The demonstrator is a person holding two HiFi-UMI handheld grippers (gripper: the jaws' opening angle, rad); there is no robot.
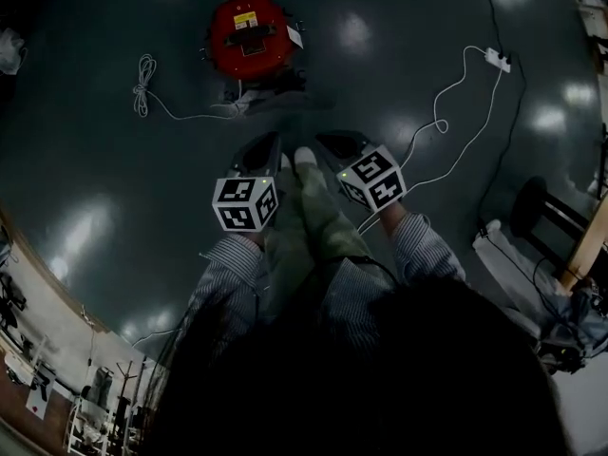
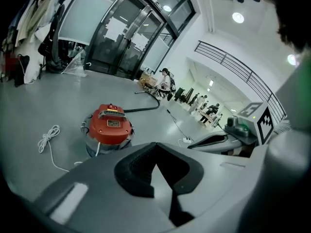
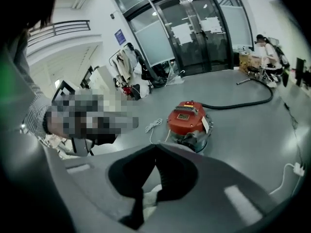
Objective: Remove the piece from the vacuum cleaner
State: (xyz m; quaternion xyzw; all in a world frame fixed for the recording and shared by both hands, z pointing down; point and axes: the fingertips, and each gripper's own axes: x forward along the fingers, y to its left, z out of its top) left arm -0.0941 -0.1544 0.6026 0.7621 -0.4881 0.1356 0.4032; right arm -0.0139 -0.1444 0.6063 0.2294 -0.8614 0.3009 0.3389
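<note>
1. The red vacuum cleaner (image 1: pixel 250 38) stands upright on the grey floor (image 1: pixel 399 27), well ahead of the person and clear of both grippers.
2. Left gripper (image 2: pixel 155 144): its fingers are pressed together at the tips, with nothing between them.
3. Right gripper (image 3: pixel 156 147): its fingers likewise meet at the tips and hold nothing.
4. In the head view both grippers are side by side, just above the person's shoes (image 1: pixel 302 158).
5. A coiled white cord (image 1: pixel 142 84) lies on the floor left of the vacuum cleaner.
6. A black hose (image 3: pixel 243 103) seems to reach the vacuum cleaner's far side; the joint is not visible.
</note>
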